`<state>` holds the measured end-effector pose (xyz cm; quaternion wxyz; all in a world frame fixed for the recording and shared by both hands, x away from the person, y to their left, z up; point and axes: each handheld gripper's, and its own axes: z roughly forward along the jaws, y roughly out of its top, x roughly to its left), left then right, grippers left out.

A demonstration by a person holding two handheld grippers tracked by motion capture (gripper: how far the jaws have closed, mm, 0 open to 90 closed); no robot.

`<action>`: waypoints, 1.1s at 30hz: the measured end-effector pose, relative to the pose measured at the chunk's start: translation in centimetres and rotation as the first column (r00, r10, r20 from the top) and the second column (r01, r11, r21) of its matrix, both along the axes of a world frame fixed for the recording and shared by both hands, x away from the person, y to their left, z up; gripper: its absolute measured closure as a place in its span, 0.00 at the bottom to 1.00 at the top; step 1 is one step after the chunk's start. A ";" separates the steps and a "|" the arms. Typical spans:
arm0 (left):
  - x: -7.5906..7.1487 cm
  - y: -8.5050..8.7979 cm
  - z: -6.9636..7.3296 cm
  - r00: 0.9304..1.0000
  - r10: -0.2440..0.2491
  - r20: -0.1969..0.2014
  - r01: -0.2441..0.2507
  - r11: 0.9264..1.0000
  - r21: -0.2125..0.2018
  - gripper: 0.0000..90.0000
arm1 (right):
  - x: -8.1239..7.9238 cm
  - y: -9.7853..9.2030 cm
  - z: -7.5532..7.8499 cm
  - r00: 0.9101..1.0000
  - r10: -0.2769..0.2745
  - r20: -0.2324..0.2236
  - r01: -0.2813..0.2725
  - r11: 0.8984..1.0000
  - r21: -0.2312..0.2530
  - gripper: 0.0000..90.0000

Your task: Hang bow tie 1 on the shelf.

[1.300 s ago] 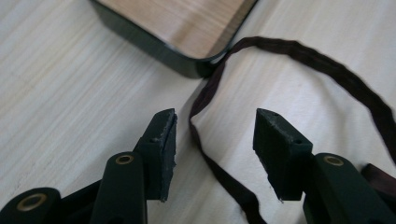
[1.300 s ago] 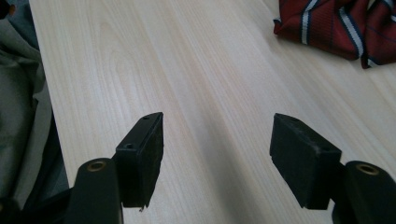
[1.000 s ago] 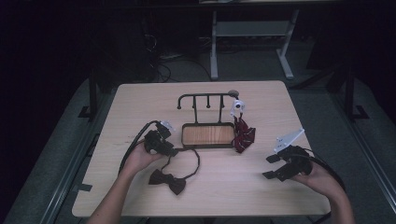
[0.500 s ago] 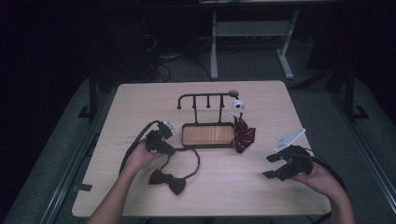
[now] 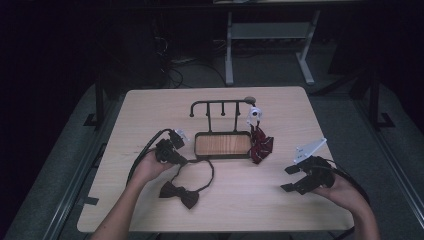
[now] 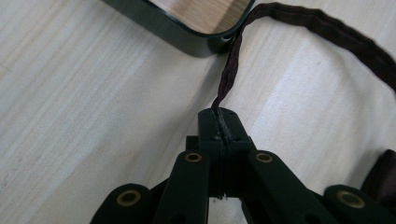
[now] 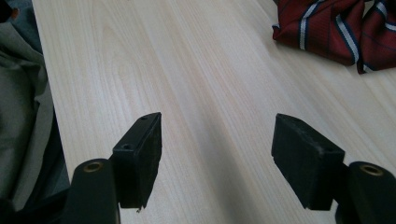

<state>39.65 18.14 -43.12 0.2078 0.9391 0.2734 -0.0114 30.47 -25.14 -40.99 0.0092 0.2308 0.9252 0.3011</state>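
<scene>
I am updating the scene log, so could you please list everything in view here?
Light wooden table: one, centre.
Black metal hook rack with wooden base: one, table middle.
Dark bow tie with neck strap: one, front left; strap pinched in the left gripper's jaws.
Red striped tie: one, bunched right of the rack.
Small white object: one, on the rack's right end.
Left gripper: black, shut on strap.
Right gripper: black, open above bare table.

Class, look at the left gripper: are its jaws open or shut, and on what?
Shut. The left gripper has just closed; its jaws meet on the dark strap of the bow tie, which runs out between them.
</scene>
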 end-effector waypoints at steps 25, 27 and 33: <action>-2.0 2.0 3.3 0.999 -0.037 -0.016 0.036 0.998 -0.058 0.99 | 0.1 0.2 -0.6 1.000 0.002 -0.016 -0.002 1.000 -0.004 0.36; -2.2 2.0 3.4 0.999 -0.043 -0.013 0.042 0.997 -0.058 0.99 | 0.1 0.2 -0.6 1.000 -0.003 -0.022 0.003 1.000 -0.003 0.36; -2.9 1.7 3.8 0.997 -0.072 -0.002 0.072 0.997 -0.029 0.99 | 0.1 0.3 -0.6 1.000 -0.003 -0.022 0.003 1.000 -0.005 0.36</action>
